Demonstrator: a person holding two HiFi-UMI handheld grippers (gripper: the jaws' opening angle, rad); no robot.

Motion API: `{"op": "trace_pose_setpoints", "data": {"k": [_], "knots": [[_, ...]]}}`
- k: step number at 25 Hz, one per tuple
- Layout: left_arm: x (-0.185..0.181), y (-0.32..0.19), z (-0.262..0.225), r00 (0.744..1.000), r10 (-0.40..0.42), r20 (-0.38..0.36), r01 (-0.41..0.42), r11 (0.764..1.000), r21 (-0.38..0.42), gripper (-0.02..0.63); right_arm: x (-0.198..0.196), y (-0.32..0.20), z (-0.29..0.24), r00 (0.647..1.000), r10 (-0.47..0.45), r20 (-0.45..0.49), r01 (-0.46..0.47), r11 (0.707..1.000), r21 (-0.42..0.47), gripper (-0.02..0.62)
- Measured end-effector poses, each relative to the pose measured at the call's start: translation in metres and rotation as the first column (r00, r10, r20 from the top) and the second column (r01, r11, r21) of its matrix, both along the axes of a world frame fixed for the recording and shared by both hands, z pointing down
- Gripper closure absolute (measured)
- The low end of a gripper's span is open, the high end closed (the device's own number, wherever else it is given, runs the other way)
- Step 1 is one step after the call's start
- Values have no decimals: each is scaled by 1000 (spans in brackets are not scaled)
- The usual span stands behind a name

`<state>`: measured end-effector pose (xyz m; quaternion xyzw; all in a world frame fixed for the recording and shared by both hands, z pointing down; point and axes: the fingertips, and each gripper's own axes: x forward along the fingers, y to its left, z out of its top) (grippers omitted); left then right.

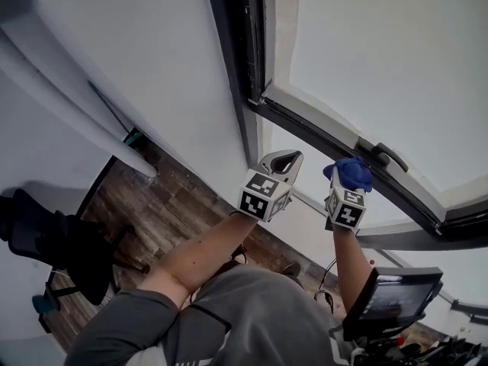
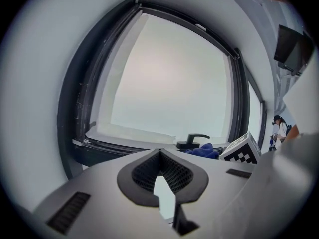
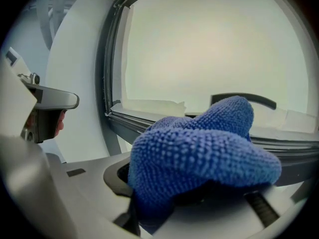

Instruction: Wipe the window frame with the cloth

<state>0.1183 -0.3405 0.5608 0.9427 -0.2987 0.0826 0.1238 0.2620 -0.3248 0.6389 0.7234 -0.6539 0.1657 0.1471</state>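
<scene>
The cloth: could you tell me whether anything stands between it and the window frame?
Nothing visible does: the cloth, clamped in the right gripper, faces the window frame across open air, near the handle.

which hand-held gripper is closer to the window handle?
Right. The right hand-held gripper, holding the cloth, is just left of the window handle; the left hand-held gripper sits farther left.

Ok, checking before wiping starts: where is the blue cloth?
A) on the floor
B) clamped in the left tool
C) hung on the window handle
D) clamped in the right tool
D: the blue cloth is bunched in the jaws of the right tool; the left tool is shut and empty.
</scene>
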Motion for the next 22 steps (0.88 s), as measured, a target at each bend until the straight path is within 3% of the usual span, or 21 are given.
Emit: {"op": "trace_pose_setpoints", "data": {"k": [13, 22], "knots": [[-105, -66, 3, 991, -134, -25, 134, 991, -7, 601, -119, -88, -5, 987, -161, 7, 161, 987, 3, 436], [-155, -95, 0, 985, -169, -32, 169, 986, 2, 601, -193, -141, -18, 969, -246, -10, 246, 969, 25, 436]]}}
